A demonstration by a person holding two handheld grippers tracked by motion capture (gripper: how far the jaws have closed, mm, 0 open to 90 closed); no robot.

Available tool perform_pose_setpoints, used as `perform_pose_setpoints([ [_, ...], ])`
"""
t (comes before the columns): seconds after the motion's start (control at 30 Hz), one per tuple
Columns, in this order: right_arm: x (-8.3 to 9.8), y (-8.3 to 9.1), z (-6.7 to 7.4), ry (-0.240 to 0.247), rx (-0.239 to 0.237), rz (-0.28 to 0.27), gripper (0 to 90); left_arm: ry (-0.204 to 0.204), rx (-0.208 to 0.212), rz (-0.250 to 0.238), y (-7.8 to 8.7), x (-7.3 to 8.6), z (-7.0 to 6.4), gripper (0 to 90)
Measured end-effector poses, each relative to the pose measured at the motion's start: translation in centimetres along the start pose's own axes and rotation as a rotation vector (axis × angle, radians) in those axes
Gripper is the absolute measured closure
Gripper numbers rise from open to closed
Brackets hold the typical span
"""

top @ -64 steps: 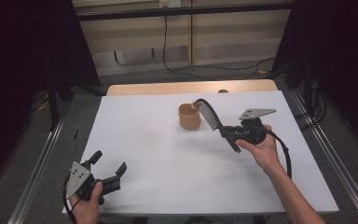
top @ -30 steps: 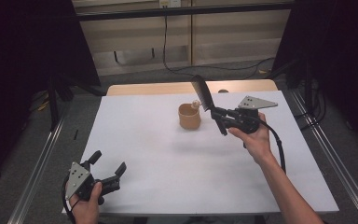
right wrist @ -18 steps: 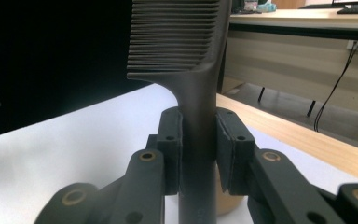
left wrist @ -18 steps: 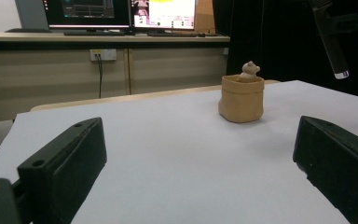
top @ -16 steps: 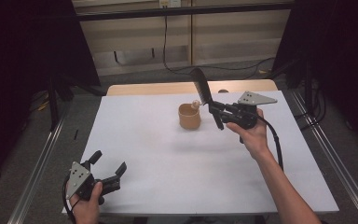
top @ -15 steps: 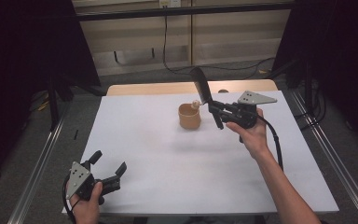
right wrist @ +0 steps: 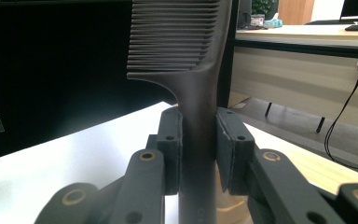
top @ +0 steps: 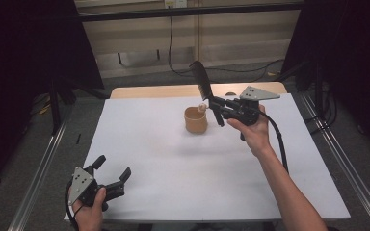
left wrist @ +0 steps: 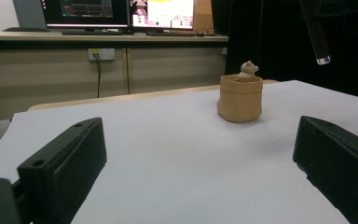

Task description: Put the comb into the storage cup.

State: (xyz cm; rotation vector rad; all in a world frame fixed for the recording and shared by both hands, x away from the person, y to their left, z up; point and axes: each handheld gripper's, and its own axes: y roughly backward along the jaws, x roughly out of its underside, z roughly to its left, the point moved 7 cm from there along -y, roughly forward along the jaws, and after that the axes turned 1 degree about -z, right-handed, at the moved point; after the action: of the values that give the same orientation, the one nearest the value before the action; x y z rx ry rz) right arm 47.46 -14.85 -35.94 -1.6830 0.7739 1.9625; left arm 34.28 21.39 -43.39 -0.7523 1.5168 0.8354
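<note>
A black comb (top: 203, 82) stands teeth up, gripped by its handle between the pads of my right gripper (top: 214, 107), which hangs just right of and above a tan pouch-shaped cup (top: 196, 120). A small pale figure (top: 202, 108) pokes out of the cup's top. In the right gripper view the comb (right wrist: 186, 46) rises between the jaws of the right gripper (right wrist: 198, 135). My left gripper (top: 113, 166) rests open near the table's front left corner. In the left gripper view the cup (left wrist: 240, 98) and figure (left wrist: 248, 70) stand far beyond its spread jaws.
A white sheet (top: 173, 168) covers the table, with a strip of bare wood (top: 149, 91) at the far edge. Metal rails (top: 38, 178) run along both sides. A desk with monitors (left wrist: 121, 9) stands behind.
My right gripper has risen and shifted left toward the cup, carrying the comb. The left gripper has stayed put.
</note>
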Motion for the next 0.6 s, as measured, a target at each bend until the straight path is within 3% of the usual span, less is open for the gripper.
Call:
perform_pose_setpoints([
  [0.6,-1.9,-2.1,0.2,0.012,-0.017,-0.028,72.8,0.002,0.008,-0.003,0.0,0.0,-0.1,2.8],
])
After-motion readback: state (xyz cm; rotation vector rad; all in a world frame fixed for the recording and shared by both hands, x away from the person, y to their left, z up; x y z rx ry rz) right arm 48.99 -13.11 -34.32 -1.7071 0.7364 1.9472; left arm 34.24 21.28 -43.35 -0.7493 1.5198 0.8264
